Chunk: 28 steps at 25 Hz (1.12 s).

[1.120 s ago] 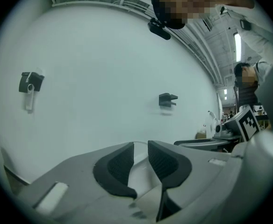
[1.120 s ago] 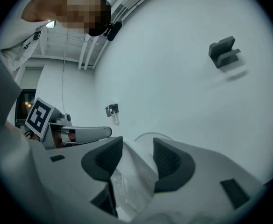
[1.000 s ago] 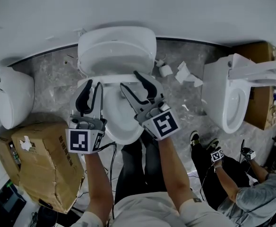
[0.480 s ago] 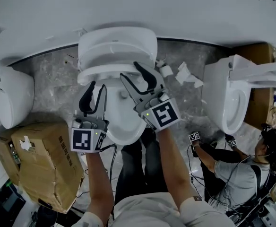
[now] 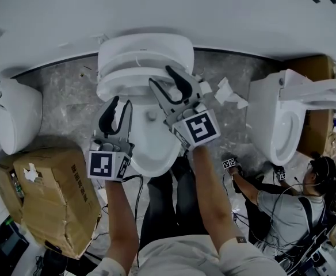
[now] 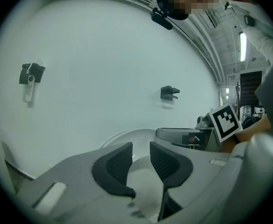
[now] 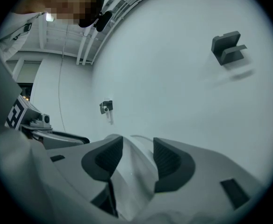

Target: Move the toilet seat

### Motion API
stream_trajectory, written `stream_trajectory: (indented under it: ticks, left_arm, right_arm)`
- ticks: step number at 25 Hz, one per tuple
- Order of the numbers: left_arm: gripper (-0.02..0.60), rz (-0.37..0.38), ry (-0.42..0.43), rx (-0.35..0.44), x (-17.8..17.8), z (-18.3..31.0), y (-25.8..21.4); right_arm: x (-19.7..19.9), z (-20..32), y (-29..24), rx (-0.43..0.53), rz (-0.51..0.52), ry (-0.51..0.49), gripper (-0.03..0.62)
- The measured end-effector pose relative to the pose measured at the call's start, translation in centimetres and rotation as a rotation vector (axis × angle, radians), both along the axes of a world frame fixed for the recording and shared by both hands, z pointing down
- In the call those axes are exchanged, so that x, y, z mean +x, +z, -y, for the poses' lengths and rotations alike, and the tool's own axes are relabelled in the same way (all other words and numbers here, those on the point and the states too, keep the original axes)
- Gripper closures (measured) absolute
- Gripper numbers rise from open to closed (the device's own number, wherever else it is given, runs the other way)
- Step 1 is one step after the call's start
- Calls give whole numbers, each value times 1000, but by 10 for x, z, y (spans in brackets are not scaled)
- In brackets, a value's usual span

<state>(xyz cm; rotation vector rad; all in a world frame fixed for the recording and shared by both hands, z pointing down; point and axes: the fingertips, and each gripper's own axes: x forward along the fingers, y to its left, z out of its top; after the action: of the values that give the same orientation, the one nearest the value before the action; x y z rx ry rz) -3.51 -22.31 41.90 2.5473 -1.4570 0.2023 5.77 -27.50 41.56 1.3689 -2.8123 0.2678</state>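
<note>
The white plastic toilet seat (image 5: 134, 79) is part-way up. Its front edge is off the white ceramic bowl (image 5: 151, 148) and tilts toward the wall at 12 o'clock, just under the raised white lid (image 5: 145, 46).

The right gripper (image 5: 160, 76) has the seat's front edge. In the right gripper view the white slab runs between its two dark pads, which press on it from both sides.

The left gripper (image 5: 121, 101) sits at about 7 o'clock from the right one, just below the seat's edge. Its jaws stand a narrow gap apart. White shows through the gap in the left gripper view, but they do not seem to clamp anything.

I judge the lift more than half done. What is left is to swing the seat up against the lid and release it.
</note>
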Motion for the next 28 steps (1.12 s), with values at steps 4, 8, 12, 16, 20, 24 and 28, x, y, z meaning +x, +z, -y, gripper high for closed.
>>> stream_trajectory:
  ticks: [4,8,12,16,20,24,28]
  left_arm:
    - [463,-3,-7,-13,1,6,4]
    - [463,5,5,0,5,17,4]
    - [463,-1,7,0,8,22,1]
    - [463,-12,7,-1,10,23,-1]
    - [463,-15,4,-2,12,23,-3]
    - [463,-14,-1,-3,11,26,-3]
    - [463,-15,-10,-3,8,29,-2]
  right_arm:
    - [1,6,2,6,-9,8,404]
    - [1,12,6,4,-16,11,404]
    - [1,19,7,1,-21,20,404]
    - [1,25,10,-10,-36,25,404]
    - [2,28,10,-7,-46,26,404]
    - [2,30,11,-10,-54,24,403]
    - [2,28,10,-6,-75,23,402]
